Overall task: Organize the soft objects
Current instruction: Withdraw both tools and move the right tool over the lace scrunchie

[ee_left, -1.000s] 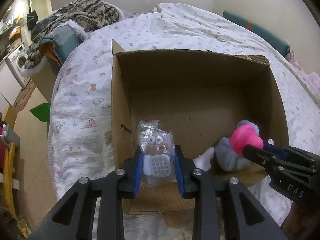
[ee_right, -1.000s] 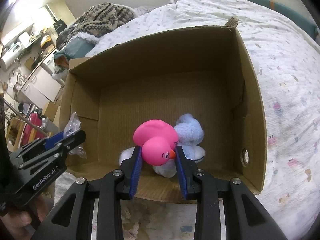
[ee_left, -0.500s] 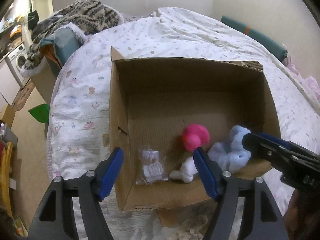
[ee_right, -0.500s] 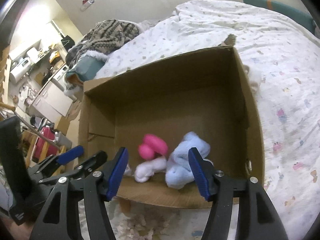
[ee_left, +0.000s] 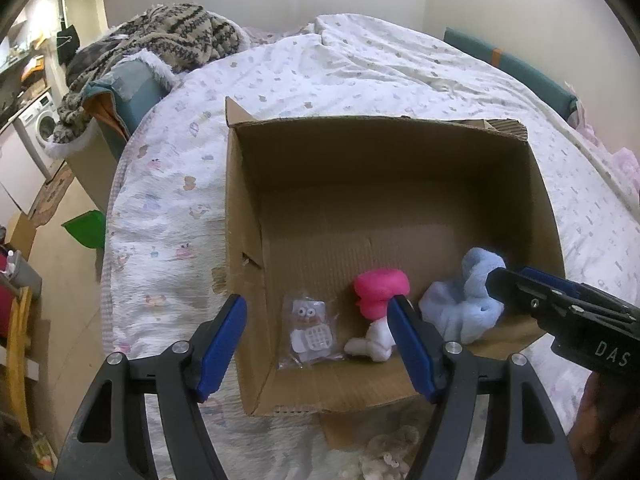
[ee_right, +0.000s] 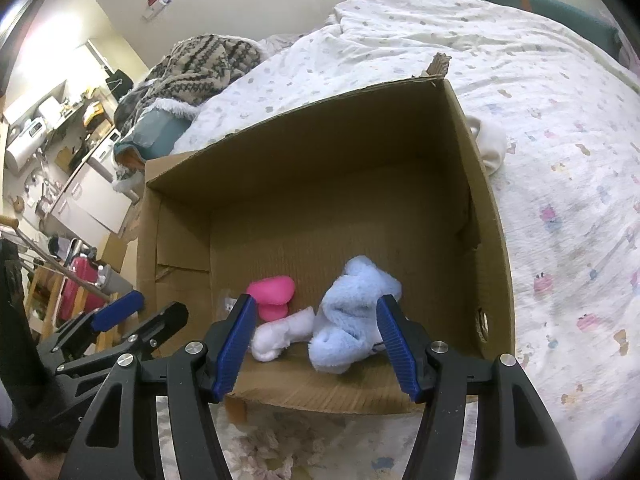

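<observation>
An open cardboard box [ee_left: 540,184] [ee_right: 486,216] stands on the bed. Inside it, near the front wall, lie a small toy in a clear bag [ee_left: 310,330], a pink duck [ee_left: 380,290] [ee_right: 272,294], a white soft piece [ee_left: 372,342] [ee_right: 280,334] and a light blue plush [ee_left: 464,306] [ee_right: 352,320]. My left gripper [ee_left: 318,350] is open and empty above the box's front left. My right gripper [ee_right: 314,346] is open and empty above the box's front edge; it also shows in the left wrist view [ee_left: 560,312].
The box sits on a white patterned quilt [ee_left: 360,68]. A knitted blanket heap [ee_left: 172,36] lies at the bed's far left. A white cloth [ee_right: 490,146] lies behind the box's right wall. A fluffy toy [ee_left: 384,456] lies below the box front. Floor and furniture are to the left.
Both grippers opened and let go: the bagged toy and the pink duck now lie in the box. Both grippers have pulled back and up from the box.
</observation>
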Available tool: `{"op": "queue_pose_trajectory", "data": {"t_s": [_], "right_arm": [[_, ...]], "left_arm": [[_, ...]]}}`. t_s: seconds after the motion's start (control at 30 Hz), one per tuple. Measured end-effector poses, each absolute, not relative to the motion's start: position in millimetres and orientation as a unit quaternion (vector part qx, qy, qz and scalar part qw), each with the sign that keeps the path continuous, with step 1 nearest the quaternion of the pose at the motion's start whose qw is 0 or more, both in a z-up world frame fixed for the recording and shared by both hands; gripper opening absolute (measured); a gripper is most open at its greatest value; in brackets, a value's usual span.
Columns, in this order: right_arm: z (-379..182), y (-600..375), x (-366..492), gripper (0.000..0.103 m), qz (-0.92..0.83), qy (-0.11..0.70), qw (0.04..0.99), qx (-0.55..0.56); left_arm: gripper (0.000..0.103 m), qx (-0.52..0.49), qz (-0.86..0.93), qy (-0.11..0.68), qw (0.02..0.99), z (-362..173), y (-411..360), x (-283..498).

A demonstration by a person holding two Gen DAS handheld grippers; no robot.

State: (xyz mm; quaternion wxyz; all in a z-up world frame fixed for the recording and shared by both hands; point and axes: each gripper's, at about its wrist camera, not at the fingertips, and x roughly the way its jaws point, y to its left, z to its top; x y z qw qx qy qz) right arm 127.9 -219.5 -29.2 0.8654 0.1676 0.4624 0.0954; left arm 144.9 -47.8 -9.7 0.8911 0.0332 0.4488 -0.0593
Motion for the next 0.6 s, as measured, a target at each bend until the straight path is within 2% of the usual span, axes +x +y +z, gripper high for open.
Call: {"op": "queue_pose_trajectory", "data": {"t_s": [0.6], "right_arm": [[-21.5,-219.1,84.3,0.066,0.089,0.476,0.861,0.157]], "left_arm": [[0.07,-0.006,-0.024,0.468,0.883,3.3,-9.3,99.4]]}}
